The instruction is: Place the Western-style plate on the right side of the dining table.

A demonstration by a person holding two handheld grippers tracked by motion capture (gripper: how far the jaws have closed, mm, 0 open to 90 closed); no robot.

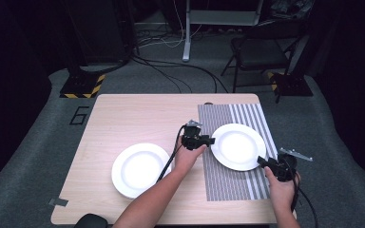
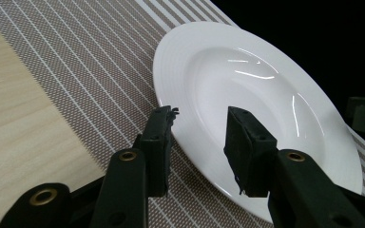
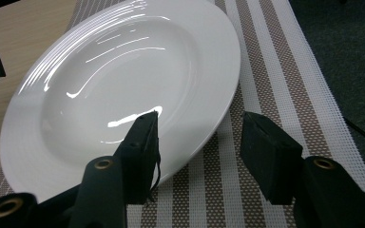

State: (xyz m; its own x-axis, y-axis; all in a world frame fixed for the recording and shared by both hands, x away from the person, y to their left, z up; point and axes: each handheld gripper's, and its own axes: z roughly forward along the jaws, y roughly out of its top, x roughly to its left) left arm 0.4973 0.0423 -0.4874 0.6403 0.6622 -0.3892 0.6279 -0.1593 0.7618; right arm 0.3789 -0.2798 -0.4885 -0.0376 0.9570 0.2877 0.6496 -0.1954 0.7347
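Flat on the striped mat (image 1: 228, 180) sits the white plate (image 1: 238, 146) — round, face up.

A light wooden table (image 1: 138, 118) carries the scene. A striped placemat (image 1: 237, 183) in grey-brown and white lies flat on its right part, running from the far edge toward the near one. 1 white plate (image 1: 140, 169) sits directly on the bare wood at left. A 2nd white plate (image 1: 238, 146) rests on the placemat, well apart from the first.
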